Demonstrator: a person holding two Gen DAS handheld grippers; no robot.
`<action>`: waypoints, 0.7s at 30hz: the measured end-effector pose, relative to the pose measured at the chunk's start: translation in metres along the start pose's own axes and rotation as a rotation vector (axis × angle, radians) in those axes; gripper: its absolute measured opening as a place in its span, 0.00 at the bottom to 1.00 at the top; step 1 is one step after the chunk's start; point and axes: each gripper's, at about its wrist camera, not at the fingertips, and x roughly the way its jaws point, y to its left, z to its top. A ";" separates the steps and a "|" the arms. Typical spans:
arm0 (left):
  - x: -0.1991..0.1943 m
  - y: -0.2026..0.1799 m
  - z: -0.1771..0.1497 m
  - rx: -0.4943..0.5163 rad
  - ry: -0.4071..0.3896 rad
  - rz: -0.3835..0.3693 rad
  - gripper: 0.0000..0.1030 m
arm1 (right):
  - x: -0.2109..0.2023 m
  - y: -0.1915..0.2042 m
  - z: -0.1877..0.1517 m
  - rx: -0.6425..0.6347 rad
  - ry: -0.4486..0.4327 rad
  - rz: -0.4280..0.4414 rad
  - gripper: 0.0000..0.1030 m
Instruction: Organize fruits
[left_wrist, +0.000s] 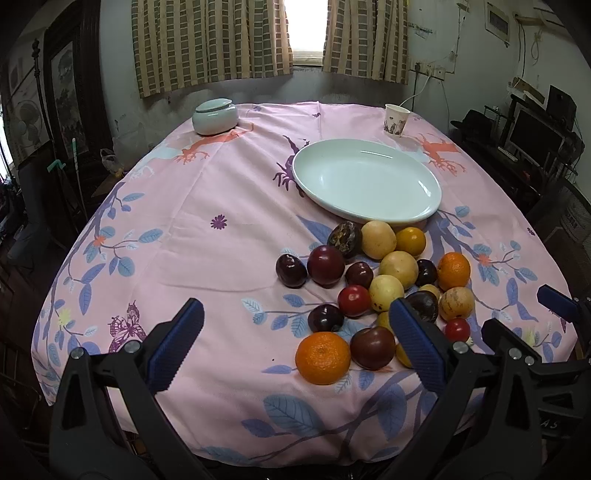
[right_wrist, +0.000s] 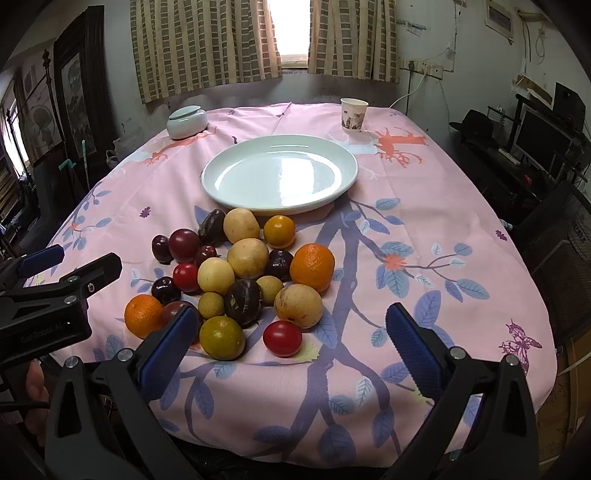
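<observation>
Fruit (left_wrist: 380, 291) lies heaped on the pink table (left_wrist: 221, 258) just in front of the empty white plate (left_wrist: 365, 181) in my left wrist view, where my left gripper (left_wrist: 295, 347) hangs with jaws spread wide, grasping nothing. From my right wrist view the same pile sits left of centre, touching the plate's near rim, and my right gripper (right_wrist: 291, 350) gapes released above the table's near edge, a red tomato (right_wrist: 282, 338) between its pads.
</observation>
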 end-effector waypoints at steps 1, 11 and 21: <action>0.002 0.000 0.000 0.001 0.003 0.000 0.98 | 0.000 0.000 0.000 0.000 0.001 0.001 0.99; 0.007 0.004 -0.003 0.004 0.040 -0.015 0.98 | 0.000 -0.001 0.001 0.006 0.013 0.057 0.99; 0.021 0.035 -0.035 -0.067 0.145 -0.028 0.98 | 0.002 -0.010 -0.026 0.016 0.043 0.136 0.99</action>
